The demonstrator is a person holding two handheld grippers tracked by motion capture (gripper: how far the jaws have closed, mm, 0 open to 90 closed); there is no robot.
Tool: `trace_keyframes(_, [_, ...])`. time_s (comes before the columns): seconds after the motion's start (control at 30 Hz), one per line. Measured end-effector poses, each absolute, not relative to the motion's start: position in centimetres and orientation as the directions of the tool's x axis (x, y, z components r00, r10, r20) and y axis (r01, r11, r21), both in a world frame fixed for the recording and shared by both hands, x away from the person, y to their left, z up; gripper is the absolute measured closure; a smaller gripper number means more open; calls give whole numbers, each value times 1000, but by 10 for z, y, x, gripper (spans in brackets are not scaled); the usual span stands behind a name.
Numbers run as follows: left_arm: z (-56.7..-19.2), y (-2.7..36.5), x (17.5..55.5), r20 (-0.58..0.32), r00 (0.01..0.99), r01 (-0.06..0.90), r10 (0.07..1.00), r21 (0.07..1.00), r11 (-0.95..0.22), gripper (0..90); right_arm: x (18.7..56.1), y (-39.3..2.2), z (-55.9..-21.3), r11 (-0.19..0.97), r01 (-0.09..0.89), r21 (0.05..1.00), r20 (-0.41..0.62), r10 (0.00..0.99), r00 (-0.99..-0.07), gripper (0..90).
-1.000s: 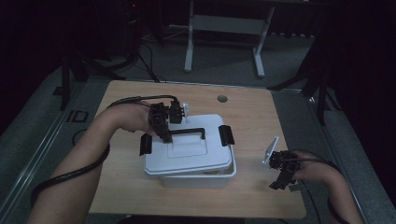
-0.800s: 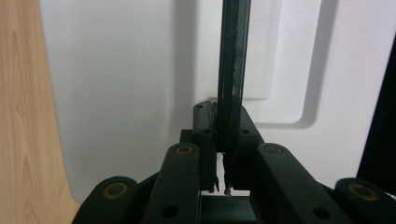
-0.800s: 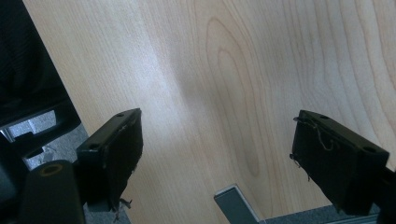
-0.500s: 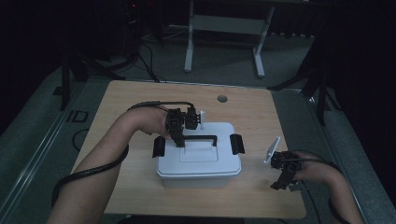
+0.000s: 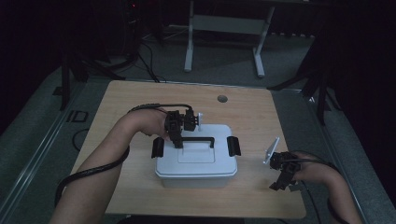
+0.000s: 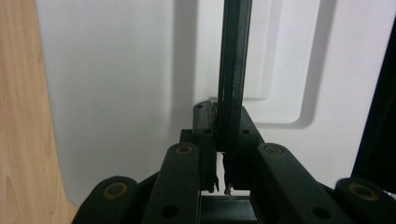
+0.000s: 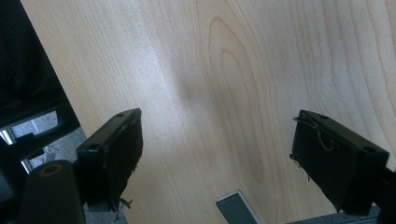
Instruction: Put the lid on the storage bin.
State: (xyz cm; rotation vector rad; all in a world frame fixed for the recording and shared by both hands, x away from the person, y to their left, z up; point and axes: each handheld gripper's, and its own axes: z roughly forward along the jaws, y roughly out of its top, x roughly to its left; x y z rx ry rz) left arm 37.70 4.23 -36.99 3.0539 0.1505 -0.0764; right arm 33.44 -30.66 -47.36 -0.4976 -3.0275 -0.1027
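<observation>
Left hand-held gripper (image 5: 179,140) clamped on box (image 5: 196,168) handle (image 6: 232,70).
Right hand-held gripper (image 7: 217,154) wide open, empty, over desk (image 5: 140,102).

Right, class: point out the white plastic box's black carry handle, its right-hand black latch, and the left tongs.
black carry handle (image 5: 201,138), high view, top bar.
right-hand black latch (image 5: 233,146), high view, clip middle.
left tongs (image 6: 221,140), left gripper view, between the tips clamping the handle.

My left gripper (image 5: 179,139) far left of centre, pointing down, jaws clamped tight on thin black bar; left forearm angled in from near left. My right gripper (image 5: 281,173) near right, jaws spread wide, nothing between.
</observation>
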Motion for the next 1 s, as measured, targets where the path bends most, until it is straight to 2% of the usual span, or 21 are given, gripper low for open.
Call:
trace_keyframes(0.47, [-370, 43, 378, -54, 993, 113, 109, 95, -989, 829, 334, -305, -477, 946, 319, 52, 88, 314, -945, 161])
trace_keyframes(0.53, [-370, 45, 381, -46, 988, 150, 146, 101, -983, 731, 334, -304, -477, 946, 320, 51, 88, 315, -945, 161])
trace_keyframes(0.7, [-367, 51, 380, -32, 982, 188, 185, 144, -972, 394, 334, -304, -477, 946, 319, 53, 89, 314, -945, 161])
trace_keyframes(0.73, [-367, 51, 380, -32, 982, 188, 185, 144, -972, 394, 334, -304, -477, 946, 320, 51, 90, 314, -945, 161])
trace_keyframes(0.77, [-365, 58, 381, -22, 972, 235, 235, 183, -955, 328, 335, -304, -477, 946, 320, 48, 87, 316, -945, 161])
trace_keyframes(0.9, [-367, 66, 377, -7, 971, 235, 237, 184, -955, 144, 335, -302, -475, 947, 315, 56, 85, 310, -947, 161])
trace_keyframes(0.97, [-367, 72, 376, 5, 972, 231, 237, 207, -951, 138, 335, -301, -475, 948, 315, 57, 83, 310, -947, 161])
trace_keyframes(1.0, [-367, 72, 376, 5, 972, 231, 237, 207, -951, 98, 335, -301, -475, 948, 315, 57, 83, 310, -947, 161])
